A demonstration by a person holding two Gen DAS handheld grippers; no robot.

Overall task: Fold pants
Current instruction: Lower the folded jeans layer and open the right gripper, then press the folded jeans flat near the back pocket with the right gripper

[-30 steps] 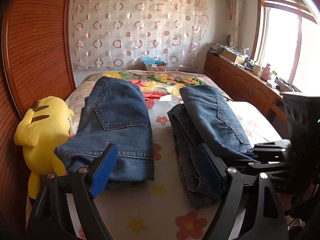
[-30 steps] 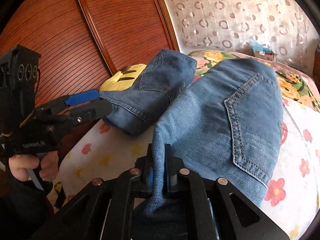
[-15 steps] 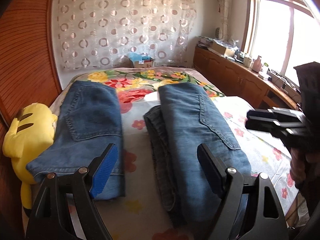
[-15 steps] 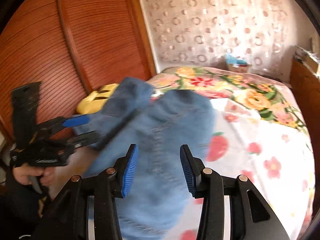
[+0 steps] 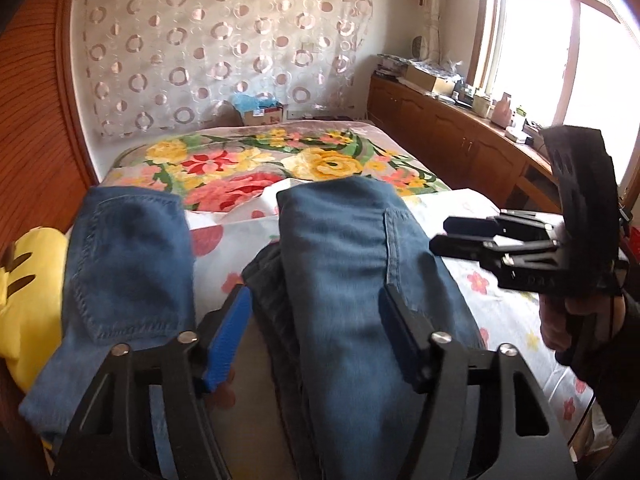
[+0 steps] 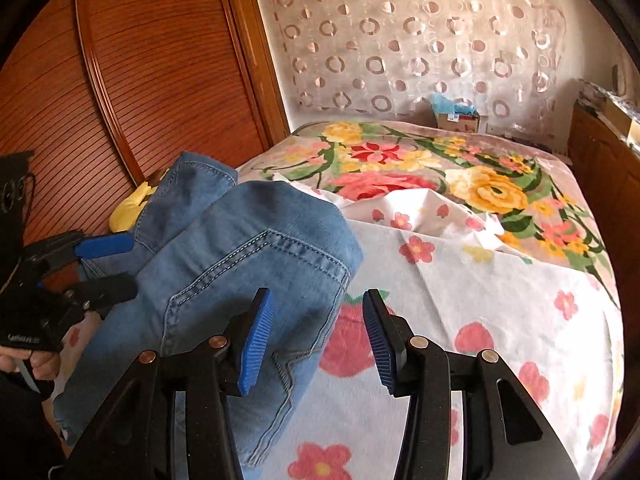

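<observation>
Two folded pairs of blue jeans lie side by side on the bed. The darker pair (image 5: 360,280) fills the middle of the left wrist view, and the other pair (image 5: 128,272) lies to its left. My left gripper (image 5: 316,336) hovers over the darker pair with its jaws closing. The denim shows between the pads, but they do not press on it. My right gripper (image 6: 318,340) has its jaws opening and holds nothing. The edge of the nearer jeans (image 6: 248,272) lies under its left finger. Each gripper also shows in the other's view: right gripper (image 5: 460,236), left gripper (image 6: 104,264).
A yellow plush toy (image 5: 24,292) lies by the wooden wall panel (image 6: 140,80) on the left. A floral blanket (image 6: 420,160) covers the far half of the bed, with a cardboard box (image 5: 262,114) beyond it. A cluttered wooden cabinet (image 5: 452,136) runs under the window.
My right gripper let go of the jeans fold, opened and drew back to the right. My left gripper swung right over the darker jeans and its jaws narrowed.
</observation>
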